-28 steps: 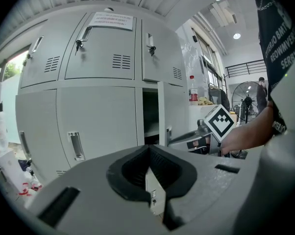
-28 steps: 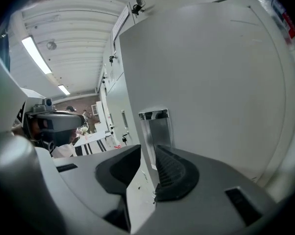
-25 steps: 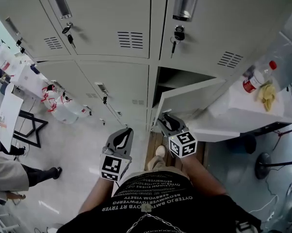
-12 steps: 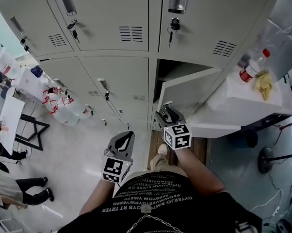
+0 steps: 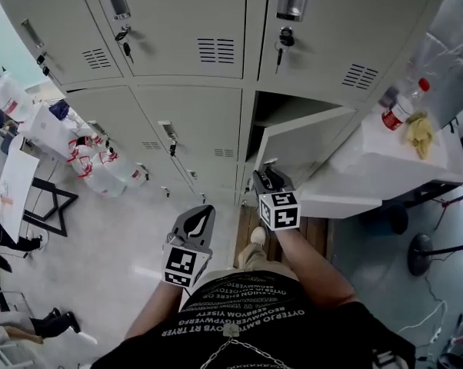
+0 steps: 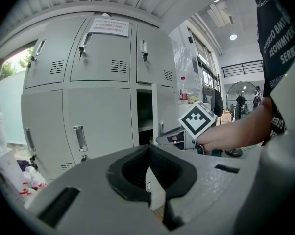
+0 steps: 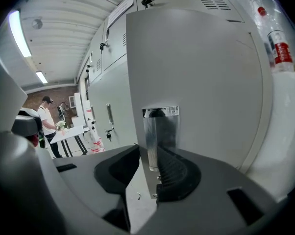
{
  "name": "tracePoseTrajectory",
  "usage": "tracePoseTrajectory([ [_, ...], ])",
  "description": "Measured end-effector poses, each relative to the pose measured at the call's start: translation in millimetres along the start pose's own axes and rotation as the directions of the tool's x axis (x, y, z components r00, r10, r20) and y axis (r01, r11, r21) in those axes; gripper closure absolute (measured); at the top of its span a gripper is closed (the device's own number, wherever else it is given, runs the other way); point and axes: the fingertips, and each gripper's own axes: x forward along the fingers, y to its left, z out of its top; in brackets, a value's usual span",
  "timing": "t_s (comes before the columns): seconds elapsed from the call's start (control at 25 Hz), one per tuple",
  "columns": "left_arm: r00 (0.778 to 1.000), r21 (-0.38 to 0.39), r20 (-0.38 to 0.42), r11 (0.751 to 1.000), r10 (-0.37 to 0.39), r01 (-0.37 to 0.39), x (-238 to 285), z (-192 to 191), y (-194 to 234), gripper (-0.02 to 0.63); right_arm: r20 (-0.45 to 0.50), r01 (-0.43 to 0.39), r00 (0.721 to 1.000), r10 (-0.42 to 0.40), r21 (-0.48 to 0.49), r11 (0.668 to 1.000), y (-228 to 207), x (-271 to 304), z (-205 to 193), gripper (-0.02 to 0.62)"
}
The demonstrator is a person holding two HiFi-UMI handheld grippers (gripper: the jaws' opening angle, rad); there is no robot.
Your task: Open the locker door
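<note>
The lower right locker door point(image 5: 308, 141) stands ajar, with the dark inside of the locker showing behind it. My right gripper point(image 5: 262, 177) is at the door's free edge, just below the metal recessed handle point(image 7: 159, 131). In the right gripper view its jaws point(image 7: 146, 153) are closing, with the door edge between them and the ribbed right pad point(image 7: 174, 173) against the door face. My left gripper point(image 5: 204, 212) hangs shut and holds nothing, left of the door and well apart from it. The left gripper view shows it point(image 6: 150, 153) pointing at the locker bank.
A white counter point(image 5: 370, 167) right of the door carries a red-labelled bottle point(image 5: 397, 110) and a yellow cloth point(image 5: 421, 133). Keys point(image 5: 281, 48) hang in the upper lockers. Water jugs point(image 5: 108, 177) and a table point(image 5: 16, 175) stand to the left. A person's legs point(image 5: 39, 325) show at lower left.
My right gripper has stayed at the door's edge while the left one sank slightly. The person at the lower left has walked further off toward the frame's corner.
</note>
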Motion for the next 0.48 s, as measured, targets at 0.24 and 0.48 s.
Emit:
tracePoseTrajectory([
  [0.24, 1.0, 0.003, 0.019, 1.0, -0.007, 0.007, -2.4, 3.9, -0.2, 0.614, 0.009, -0.001, 1.0, 0.001, -0.009, 1.0, 0.5, -10.4, -4.4, 0.488],
  [0.48, 0.999, 0.001, 0.023, 0.999, -0.036, 0.036, -12.1, -2.0, -14.5, 0.614, 0.016, -0.034, 0.999, 0.034, -0.018, 0.999, 1.0, -36.8, -16.4, 0.486],
])
